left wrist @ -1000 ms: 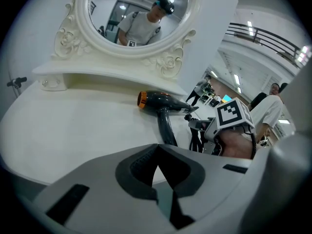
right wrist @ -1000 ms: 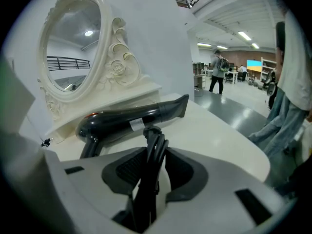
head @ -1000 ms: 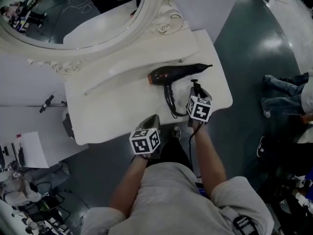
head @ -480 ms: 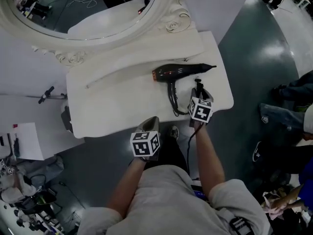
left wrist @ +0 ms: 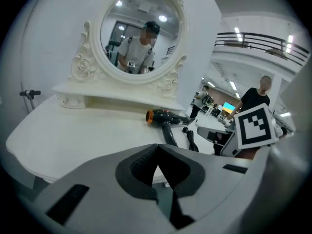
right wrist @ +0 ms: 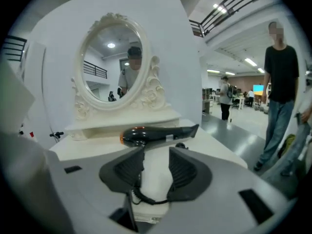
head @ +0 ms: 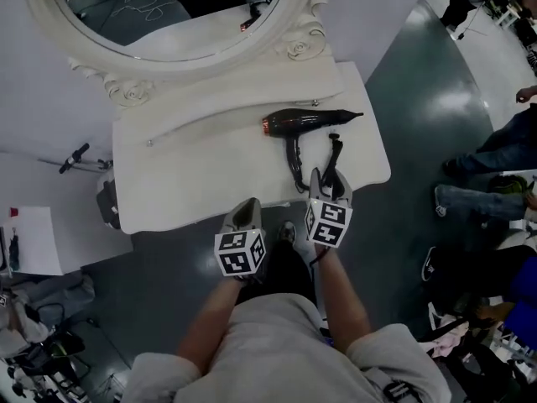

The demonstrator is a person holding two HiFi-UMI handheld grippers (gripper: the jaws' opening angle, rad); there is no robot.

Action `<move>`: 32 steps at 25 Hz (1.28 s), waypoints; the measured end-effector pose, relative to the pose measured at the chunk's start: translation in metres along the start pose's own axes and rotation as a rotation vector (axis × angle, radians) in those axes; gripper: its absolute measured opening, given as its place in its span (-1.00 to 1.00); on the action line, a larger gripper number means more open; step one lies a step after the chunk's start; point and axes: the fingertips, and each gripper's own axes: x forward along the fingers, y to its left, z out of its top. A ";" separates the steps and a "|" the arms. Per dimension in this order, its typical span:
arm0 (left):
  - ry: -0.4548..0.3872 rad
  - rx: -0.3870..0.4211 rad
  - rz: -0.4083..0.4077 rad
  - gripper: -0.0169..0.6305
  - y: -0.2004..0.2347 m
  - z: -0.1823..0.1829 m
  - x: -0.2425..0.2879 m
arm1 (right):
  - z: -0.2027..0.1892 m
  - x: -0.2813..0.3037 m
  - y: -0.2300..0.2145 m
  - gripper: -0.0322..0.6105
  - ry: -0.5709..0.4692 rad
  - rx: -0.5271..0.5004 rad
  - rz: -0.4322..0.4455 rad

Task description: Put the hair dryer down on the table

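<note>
The black hair dryer [head: 302,122] with an orange rear ring lies on its side on the white dressing table [head: 193,166], nozzle pointing right. Its handle points toward me, and its cord and plug [head: 334,154] lie beside it. My right gripper [head: 325,183] hangs at the table's front edge just behind the handle; its jaws are opening and do not grip the dryer [right wrist: 156,133], though a loop of cord [right wrist: 146,199] lies low between them. My left gripper [head: 247,212] is shut and empty, in front of the table edge left of the right one. In the left gripper view the dryer [left wrist: 163,116] lies ahead.
An ornate oval mirror [head: 168,7] stands on a raised shelf at the back of the table. People's legs [head: 487,154] show on the grey floor to the right, and a person [right wrist: 280,82] stands there in the right gripper view. A white sheet [head: 33,242] lies at the left.
My right gripper has drawn back from the dryer's handle toward the table's front edge. The dryer stays lying on the table. The left gripper has hardly moved.
</note>
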 end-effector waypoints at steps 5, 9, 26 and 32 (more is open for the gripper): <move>-0.116 0.035 -0.019 -0.92 0.005 0.009 -0.054 | 0.017 -0.077 0.065 -0.85 -0.141 -0.044 0.098; -0.198 0.068 -0.032 -0.92 0.007 0.014 -0.096 | 0.024 -0.126 0.106 -0.85 -0.212 -0.056 0.172; -0.442 0.172 -0.116 -0.92 -0.005 0.036 -0.241 | 0.059 -0.285 0.200 -0.85 -0.445 -0.155 0.207; -0.483 0.187 -0.125 -0.92 0.009 0.020 -0.262 | 0.043 -0.307 0.223 -0.85 -0.491 -0.192 0.212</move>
